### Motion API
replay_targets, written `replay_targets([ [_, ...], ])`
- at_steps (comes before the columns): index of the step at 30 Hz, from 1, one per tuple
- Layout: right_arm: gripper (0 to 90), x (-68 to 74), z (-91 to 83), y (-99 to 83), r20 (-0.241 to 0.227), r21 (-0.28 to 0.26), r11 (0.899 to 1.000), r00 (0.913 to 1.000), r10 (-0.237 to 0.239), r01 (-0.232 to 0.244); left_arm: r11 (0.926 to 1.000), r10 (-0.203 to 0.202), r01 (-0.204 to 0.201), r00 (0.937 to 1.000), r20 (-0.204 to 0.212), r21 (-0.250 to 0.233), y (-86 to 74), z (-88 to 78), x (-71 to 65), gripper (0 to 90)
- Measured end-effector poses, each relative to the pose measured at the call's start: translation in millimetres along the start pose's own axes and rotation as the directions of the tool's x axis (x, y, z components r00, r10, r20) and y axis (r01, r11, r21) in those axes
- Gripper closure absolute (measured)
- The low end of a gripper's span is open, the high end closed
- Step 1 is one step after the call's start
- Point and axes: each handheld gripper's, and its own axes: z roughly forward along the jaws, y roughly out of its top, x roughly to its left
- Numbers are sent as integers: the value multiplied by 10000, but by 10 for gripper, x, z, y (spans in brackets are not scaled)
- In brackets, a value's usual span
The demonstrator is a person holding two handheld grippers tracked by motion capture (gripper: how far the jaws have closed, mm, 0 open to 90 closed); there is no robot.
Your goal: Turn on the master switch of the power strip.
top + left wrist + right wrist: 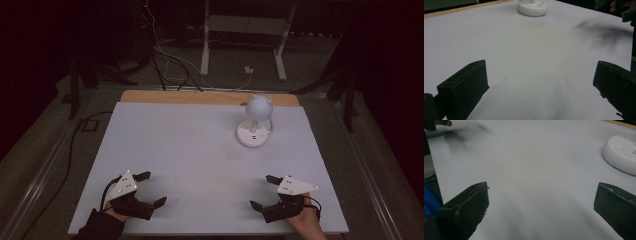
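A small white lamp (258, 107) with a round head stands on its round white base (253, 135) toward the back right of the white table top (200, 165). That base (532, 8) lies far ahead in the left gripper view, and the base (622, 152) sits at the right edge of the right gripper view. My left gripper (151, 189) rests open near the front left edge, nothing between its jaws. My right gripper (264, 192) rests open near the front right edge, also empty. Both are well short of the lamp.
A bare wooden strip (210, 97) runs along the table's far edge. Beyond it the dim floor holds cables (170, 65) and a white desk frame (245, 35). A dark cable (75, 145) trails off the table's left side.
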Motion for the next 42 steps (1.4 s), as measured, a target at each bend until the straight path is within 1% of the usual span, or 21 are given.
replay_targets([
  [8, 0, 19, 10, 101, -126, -41, 10000, 9999, 36, -37, 10000, -34, 34, 10000, 27, -85, 4, -12, -1, 2],
  [14, 0, 21, 14, 195, -229, -76, 9997, 9995, 217, -219, 10000, -21, 22, 10000, 63, -58, 4, -10, -6, 2],
  [17, 0, 15, 15, 218, -236, -136, 9997, 9995, 220, -223, 10000, -39, 39, 10000, 60, -74, 5, -13, -6, 2],
  [21, 0, -9, 9, 293, -329, -396, 9988, 9990, 287, -300, 10000, -37, 37, 10000, 63, -66, 5, -12, -6, 2],
  [26, 0, -45, 9, 368, -456, -559, 9979, 9985, 311, -336, 10000, -16, 16, 10000, 61, -43, 5, -10, -9, 2],
  [33, 0, -99, 34, 443, -444, -569, 9980, 9987, 252, -277, 10000, -12, 13, 10000, 90, -74, 7, -15, -7, 2],
  [41, 0, -203, 44, 573, -431, -786, 9962, 9985, 341, -374, 10000, -35, 36, 9999, 116, -85, 6, -15, -8, 2],
  [42, 0, -215, 46, 584, -397, -798, 9963, 9988, 301, -332, 10000, -21, 22, 10000, 97, -76, 6, -15, -7, 2],
])
